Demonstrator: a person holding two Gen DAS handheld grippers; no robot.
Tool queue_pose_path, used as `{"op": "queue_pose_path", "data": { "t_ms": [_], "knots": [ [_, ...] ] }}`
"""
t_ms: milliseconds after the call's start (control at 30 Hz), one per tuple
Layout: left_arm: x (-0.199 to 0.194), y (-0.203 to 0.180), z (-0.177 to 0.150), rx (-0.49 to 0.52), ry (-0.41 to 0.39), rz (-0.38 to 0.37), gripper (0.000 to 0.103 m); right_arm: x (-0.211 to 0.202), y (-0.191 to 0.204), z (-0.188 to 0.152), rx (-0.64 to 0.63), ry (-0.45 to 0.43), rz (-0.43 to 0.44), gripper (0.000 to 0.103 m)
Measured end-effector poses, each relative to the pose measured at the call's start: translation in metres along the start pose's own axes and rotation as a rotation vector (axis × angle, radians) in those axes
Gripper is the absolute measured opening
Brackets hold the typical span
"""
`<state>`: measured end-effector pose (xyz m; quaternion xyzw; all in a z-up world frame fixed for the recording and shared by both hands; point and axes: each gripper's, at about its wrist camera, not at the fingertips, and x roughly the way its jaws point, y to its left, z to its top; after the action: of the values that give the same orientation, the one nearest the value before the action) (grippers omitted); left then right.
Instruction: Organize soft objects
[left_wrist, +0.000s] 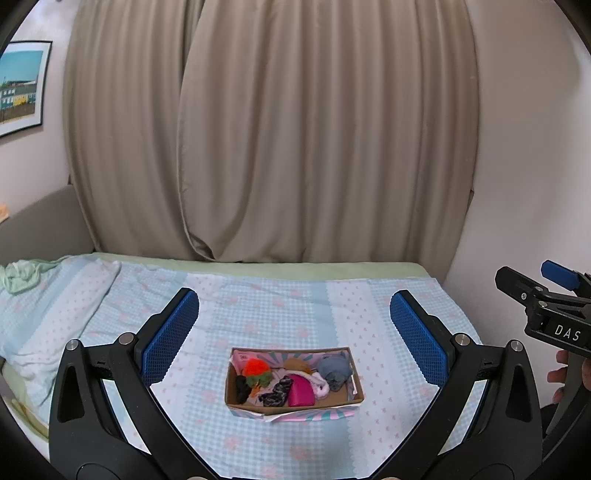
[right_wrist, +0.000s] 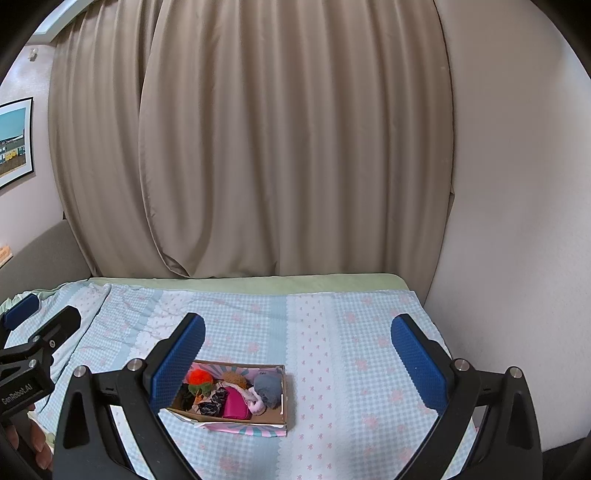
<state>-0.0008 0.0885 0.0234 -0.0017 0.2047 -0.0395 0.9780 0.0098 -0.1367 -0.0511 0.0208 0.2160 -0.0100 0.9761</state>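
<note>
Cardboard box (left_wrist: 293, 400) sits lower centre of frame on the bed (left_wrist: 280, 306), soft items (left_wrist: 295, 380) all inside. Left gripper (left_wrist: 294, 339) and right gripper (right_wrist: 298, 362) spread wide, empty, hovering above. Likely finished or pre-start; next move calls for descending over one item.

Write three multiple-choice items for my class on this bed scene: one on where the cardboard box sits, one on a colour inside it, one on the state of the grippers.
1. Where is the cardboard box?
A. on the bedspread
B. on the floor
C. on a shelf

2. What colour is the pouch in the box?
A. yellow
B. magenta
C. white

3. How are the left gripper and right gripper?
A. both shut
B. one shut on a sock
C. both open, holding nothing

Answers: 1 A, the checked bedspread surrounds it. 2 B, it is bright pink-purple. 3 C, their blue pads stand wide apart.
</note>
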Motion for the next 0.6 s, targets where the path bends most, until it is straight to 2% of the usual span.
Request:
{"op": "queue_pose_path", "data": {
  "t_ms": [600],
  "knots": [
    [0.0003,0.003,0.0003,0.016,-0.017,-0.002,0.103,0.001,0.0026,0.0021,0.004,0.0,0.001,0.1]
  ]
}}
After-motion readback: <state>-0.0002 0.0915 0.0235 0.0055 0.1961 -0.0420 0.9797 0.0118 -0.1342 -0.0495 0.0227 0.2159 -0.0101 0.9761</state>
